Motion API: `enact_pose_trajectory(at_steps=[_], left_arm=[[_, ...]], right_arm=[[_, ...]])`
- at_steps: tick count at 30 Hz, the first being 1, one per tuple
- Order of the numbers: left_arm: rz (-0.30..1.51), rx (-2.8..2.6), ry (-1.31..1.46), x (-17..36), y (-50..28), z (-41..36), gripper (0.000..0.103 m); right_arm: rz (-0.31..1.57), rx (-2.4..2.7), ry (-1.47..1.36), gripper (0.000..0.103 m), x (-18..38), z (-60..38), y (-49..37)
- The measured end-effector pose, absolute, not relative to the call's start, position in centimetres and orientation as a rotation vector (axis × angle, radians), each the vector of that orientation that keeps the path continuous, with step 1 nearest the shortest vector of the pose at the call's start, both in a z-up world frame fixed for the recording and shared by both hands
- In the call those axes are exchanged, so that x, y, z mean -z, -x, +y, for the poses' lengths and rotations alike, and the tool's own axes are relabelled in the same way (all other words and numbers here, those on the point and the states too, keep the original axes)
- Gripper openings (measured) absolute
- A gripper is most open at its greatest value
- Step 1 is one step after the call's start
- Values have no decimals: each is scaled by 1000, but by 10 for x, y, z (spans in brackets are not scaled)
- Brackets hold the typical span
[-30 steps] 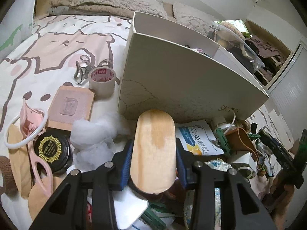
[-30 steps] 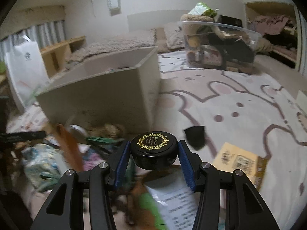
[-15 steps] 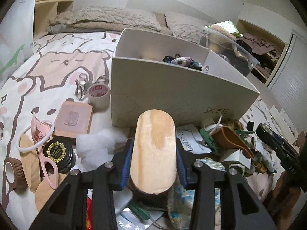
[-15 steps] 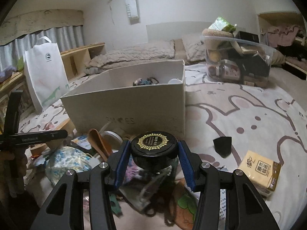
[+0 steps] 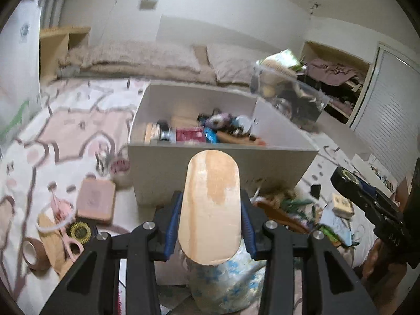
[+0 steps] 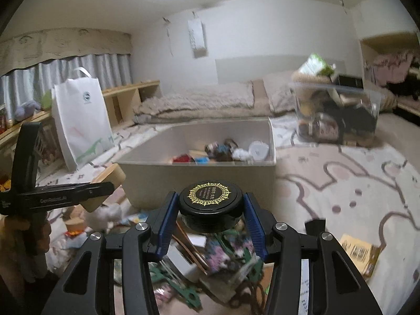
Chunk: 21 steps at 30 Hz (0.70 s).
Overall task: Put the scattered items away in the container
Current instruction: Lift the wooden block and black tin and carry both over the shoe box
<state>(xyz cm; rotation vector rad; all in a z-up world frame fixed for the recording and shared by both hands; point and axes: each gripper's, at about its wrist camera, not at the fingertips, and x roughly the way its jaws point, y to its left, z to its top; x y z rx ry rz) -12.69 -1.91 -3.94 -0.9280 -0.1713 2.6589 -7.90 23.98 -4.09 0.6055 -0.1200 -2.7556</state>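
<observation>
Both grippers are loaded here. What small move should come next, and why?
Probably carry both forward over the box rim, then release. The left gripper holds a wooden piece and the right gripper a black jar, both raised but short of the near wall, with the open interior just beyond.

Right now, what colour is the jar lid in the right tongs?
Black, with a gold ring pattern on the lid; clearest in the right wrist view.
</observation>
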Motion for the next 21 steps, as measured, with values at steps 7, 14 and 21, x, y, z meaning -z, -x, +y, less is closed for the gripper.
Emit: enact_pose_trajectory(at_steps=[7,14,21], left_arm=[[-129,-2648,838,9,125,-5,40],[-119,-2634,750,-23,134,6,40],[-107,-2638,658,-54,148,13,40]], right_arm=[[-90,2766,-479,51,7,233,75],[-66,2777,-376,51,-22,230,84],[-77,2788,-316,51,-46,233,105]])
